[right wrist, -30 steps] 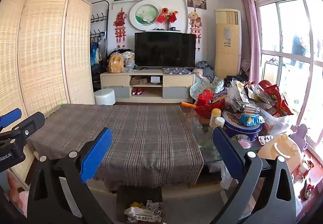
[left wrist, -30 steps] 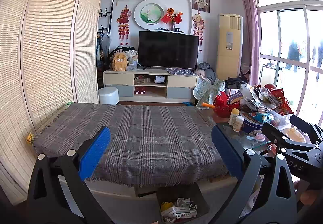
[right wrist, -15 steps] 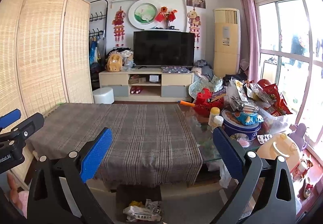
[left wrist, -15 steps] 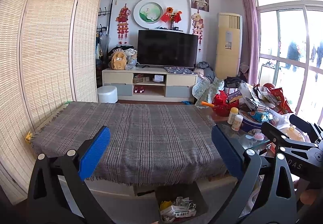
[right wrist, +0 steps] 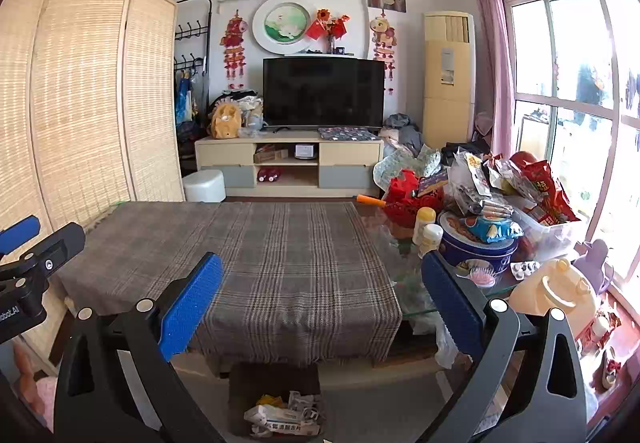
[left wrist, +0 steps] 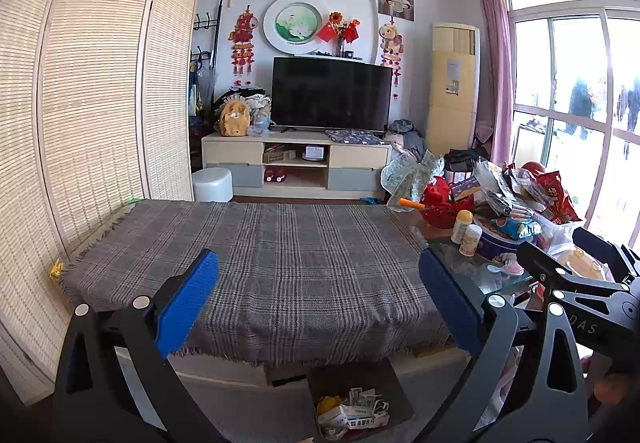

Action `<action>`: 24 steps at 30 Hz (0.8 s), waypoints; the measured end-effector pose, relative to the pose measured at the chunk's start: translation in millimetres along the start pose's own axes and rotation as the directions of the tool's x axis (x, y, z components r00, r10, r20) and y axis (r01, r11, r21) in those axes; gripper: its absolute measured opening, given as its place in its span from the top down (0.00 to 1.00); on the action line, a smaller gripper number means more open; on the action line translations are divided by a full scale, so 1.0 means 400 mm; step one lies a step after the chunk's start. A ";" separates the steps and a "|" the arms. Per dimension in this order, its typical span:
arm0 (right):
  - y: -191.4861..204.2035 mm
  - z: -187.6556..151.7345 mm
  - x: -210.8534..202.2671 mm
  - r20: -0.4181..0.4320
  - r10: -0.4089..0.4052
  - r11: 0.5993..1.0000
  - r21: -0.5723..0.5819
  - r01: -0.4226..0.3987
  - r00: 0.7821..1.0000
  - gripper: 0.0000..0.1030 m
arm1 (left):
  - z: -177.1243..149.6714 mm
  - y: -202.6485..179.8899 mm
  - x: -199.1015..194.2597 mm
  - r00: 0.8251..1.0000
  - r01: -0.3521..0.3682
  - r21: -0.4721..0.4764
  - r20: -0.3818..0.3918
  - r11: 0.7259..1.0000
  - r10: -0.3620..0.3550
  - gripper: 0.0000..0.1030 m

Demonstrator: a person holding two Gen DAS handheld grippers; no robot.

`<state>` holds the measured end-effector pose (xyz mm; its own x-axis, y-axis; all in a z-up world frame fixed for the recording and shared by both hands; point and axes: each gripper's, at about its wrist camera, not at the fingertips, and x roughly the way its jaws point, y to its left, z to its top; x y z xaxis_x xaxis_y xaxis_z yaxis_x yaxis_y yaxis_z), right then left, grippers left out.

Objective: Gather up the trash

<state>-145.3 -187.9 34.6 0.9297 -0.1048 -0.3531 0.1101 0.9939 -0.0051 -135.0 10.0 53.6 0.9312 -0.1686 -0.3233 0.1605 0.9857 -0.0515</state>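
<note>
A brown bin (left wrist: 356, 395) on the floor in front of the table holds crumpled paper and wrappers (left wrist: 352, 417); it also shows in the right wrist view (right wrist: 276, 395). My left gripper (left wrist: 316, 303) is open and empty, above the table's near edge. My right gripper (right wrist: 320, 303) is open and empty, beside it on the right. The plaid cloth (left wrist: 260, 263) on the table is bare. The right gripper's body shows at the right edge of the left wrist view (left wrist: 580, 283).
The glass table end (right wrist: 416, 283) carries snack bags (right wrist: 536, 191), a blue tin (right wrist: 476, 247), two small bottles (right wrist: 428, 227) and a red basket (right wrist: 408, 199). A bamboo screen (left wrist: 80, 123) stands left. A TV stand (left wrist: 296, 167) and white stool (left wrist: 212, 183) are beyond.
Both views have drifted slightly; the table sits a little lower in the right wrist view. Both grippers stay open and empty.
</note>
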 end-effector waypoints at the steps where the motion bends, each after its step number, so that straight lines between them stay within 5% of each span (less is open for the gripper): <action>1: -0.001 0.000 0.001 -0.001 0.000 1.000 0.002 0.000 1.000 0.03 | 0.001 0.000 0.002 1.000 -0.001 0.000 -0.002 1.000 0.001 0.08; 24: -0.002 -0.006 0.005 -0.007 -0.005 1.000 0.006 0.005 1.000 0.03 | 0.003 0.004 0.007 1.000 -0.001 -0.001 -0.001 1.000 0.001 0.08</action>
<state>-144.4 -188.8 31.8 0.9266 -0.1098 -0.3596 0.1171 0.9931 -0.0013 -131.8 11.0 53.7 0.9309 -0.1674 -0.3246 0.1591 0.9859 -0.0521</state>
